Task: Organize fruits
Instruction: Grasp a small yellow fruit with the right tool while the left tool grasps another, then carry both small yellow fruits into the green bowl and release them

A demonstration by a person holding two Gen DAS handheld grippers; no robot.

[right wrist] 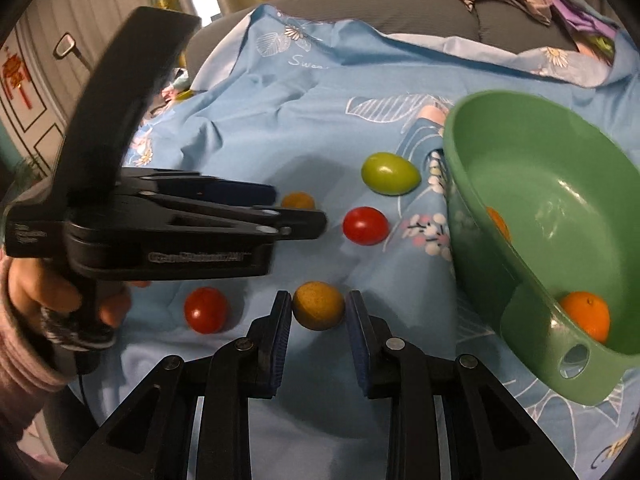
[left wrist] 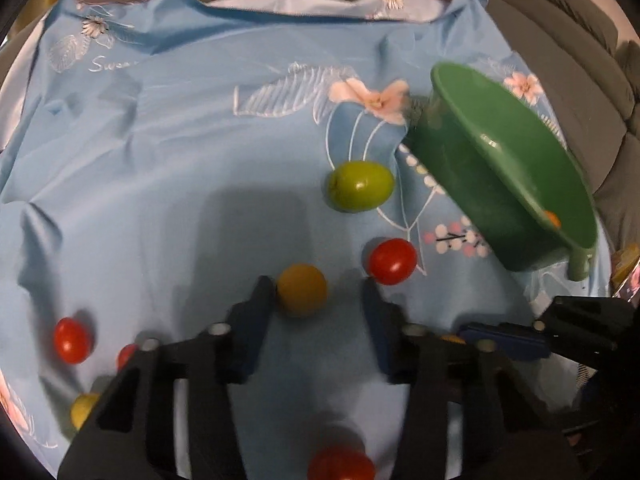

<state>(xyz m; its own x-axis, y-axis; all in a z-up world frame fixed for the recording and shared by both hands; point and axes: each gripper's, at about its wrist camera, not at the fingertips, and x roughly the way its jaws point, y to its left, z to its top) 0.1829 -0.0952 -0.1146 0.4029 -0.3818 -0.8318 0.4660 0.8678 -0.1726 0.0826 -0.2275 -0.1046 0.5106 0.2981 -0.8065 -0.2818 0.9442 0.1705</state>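
Note:
Small fruits lie on a light blue floral cloth (left wrist: 168, 168). My left gripper (left wrist: 318, 286) is open, its fingers on either side of a yellow-orange fruit (left wrist: 302, 289) that touches the left finger. A red tomato (left wrist: 393, 261) and a green fruit (left wrist: 361, 186) lie beyond. A tilted green bowl (left wrist: 508, 168) is at the right. My right gripper (right wrist: 319, 302) is open around a yellow-orange fruit (right wrist: 319, 305), not clamped. The green bowl (right wrist: 532, 184) holds an orange (right wrist: 586, 314). The left gripper (right wrist: 296, 216) shows side-on at the left.
More red tomatoes (left wrist: 72, 340) and a yellow fruit (left wrist: 83, 408) lie at the lower left; another red one (left wrist: 340, 462) is under the left gripper. In the right wrist view a red tomato (right wrist: 206, 309) lies left of my fingers. A grey sofa (left wrist: 560, 40) surrounds the cloth.

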